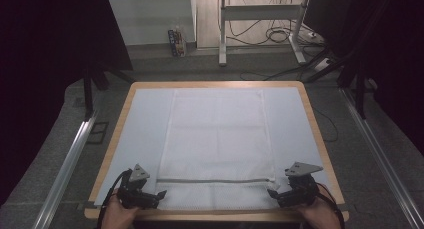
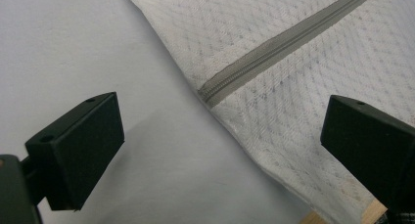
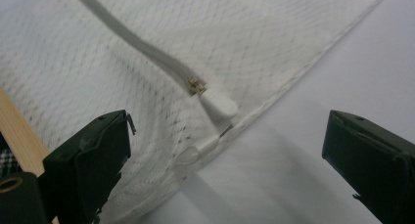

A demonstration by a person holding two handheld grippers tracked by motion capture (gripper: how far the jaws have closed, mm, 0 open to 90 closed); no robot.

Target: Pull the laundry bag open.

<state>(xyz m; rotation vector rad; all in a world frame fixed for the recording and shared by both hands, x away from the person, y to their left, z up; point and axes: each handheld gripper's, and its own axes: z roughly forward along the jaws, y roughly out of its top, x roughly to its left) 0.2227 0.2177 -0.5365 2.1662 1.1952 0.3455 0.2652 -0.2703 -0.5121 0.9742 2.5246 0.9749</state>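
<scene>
Right tongs (image 3: pixel 225 150) open, mesh bag (image 3: pixel 147 53) corner between, zipper pull (image 3: pixel 218 104)

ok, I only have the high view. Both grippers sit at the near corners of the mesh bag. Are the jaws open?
Observer: Yes. The left gripper and the right gripper both stand wide open, nothing pinched.
Operator: Where's the zipper pull?
Observer: At the right gripper's end; the zipper slider and its white zipper tab lie between those jaws.
Operator: And the left side?
Observer: The zipper ends there at the edge of the mesh bag.
</scene>
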